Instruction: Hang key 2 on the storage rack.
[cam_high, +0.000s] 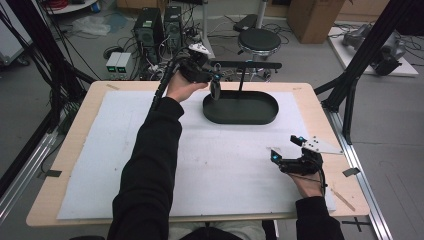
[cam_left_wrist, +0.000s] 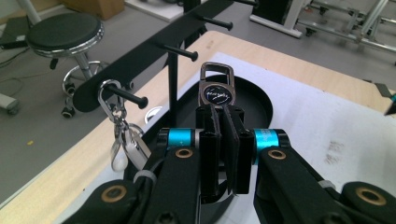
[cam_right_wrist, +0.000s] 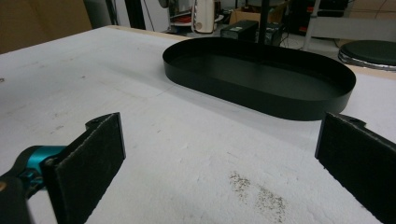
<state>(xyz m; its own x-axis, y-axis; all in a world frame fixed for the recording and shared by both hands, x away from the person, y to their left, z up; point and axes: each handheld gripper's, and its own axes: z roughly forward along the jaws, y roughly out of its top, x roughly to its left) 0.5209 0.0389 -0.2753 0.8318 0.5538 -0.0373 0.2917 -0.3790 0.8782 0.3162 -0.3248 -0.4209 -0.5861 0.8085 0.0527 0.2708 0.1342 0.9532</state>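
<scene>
While the right hand-held gripper (cam_high: 286, 148) rests spread on the worktop (cam_high: 100, 150), the left hand-held gripper (cam_left_wrist: 224, 109) pinches a keyring (cam_left_wrist: 216, 88) above the tray (cam_high: 260, 117), near the rack (cam_left_wrist: 154, 44).

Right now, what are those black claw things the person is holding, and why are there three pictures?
They are grippers: hand-held pinchers with two jaws. One picture looks down from above the table; the other two come from small cameras riding on each gripper. The left gripper is shut on a metal key fob, held up near a black rack with pegs. A keyring with a clip already hangs on one peg. The rack stands in an oval black tray. The right gripper rests open above the white mat, holding nothing.
</scene>
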